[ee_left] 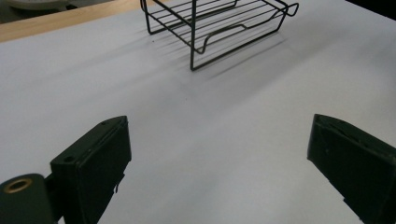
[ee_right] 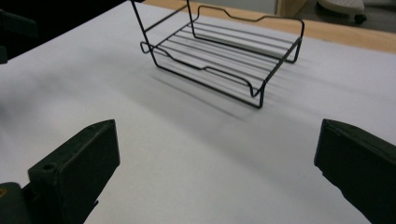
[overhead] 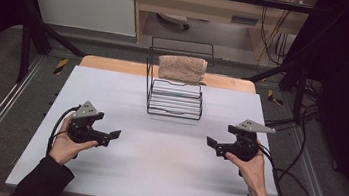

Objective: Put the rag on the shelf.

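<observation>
Wire rack (ee_right: 224, 56) beyond spread claw (ee_right: 217, 163)

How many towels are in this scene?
1: a folded beige terry towel lies on the upper tier of the black wire rack at the table's far side. None seems hidden.

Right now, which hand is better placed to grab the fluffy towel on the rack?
Neither clearly: left hand-held gripper and right hand-held gripper sit open, about equally far from the towel.
</observation>
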`<state>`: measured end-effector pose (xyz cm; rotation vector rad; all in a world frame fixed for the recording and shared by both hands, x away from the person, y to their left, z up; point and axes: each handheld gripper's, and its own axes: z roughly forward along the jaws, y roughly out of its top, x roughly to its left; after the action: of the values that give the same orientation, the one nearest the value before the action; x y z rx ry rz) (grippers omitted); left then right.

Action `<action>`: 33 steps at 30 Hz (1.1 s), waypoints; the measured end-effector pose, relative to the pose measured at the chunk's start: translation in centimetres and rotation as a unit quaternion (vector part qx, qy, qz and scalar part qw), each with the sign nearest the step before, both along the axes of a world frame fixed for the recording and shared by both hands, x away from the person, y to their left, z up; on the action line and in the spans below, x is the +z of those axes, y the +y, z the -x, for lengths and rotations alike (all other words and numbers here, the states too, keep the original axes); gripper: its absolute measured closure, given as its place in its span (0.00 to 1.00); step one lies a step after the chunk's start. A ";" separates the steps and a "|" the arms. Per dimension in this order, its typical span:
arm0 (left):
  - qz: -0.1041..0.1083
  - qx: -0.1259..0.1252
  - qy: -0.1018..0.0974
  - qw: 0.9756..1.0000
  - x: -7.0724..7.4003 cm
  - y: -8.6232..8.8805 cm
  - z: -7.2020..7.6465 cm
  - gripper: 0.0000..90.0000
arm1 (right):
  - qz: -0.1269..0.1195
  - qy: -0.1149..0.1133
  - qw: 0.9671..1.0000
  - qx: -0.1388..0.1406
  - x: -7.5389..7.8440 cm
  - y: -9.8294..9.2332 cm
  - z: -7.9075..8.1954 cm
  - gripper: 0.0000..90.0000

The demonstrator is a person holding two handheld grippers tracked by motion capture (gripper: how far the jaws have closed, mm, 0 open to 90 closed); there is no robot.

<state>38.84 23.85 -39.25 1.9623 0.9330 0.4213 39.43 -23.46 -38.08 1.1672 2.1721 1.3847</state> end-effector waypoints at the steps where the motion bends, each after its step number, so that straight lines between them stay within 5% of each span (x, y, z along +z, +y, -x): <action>1: 0.002 0.000 0.002 1.000 -0.3 0.2 0.2 0.07 | 0.001 0.003 1.000 0.001 -0.3 -0.1 0.1 0.01; 15: -0.015 -0.003 0.014 1.000 -3.1 1.8 1.6 0.08 | 0.012 0.045 0.999 0.011 -4.8 -1.7 2.0 0.01; 33: -0.027 -0.006 0.029 0.999 -5.1 3.1 2.6 0.07 | 0.009 0.054 0.998 0.022 -6.6 -4.4 3.7 0.01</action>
<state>36.21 26.95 -44.31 2.0375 0.9540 0.3887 35.71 -27.88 -44.66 1.2213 2.2932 1.3460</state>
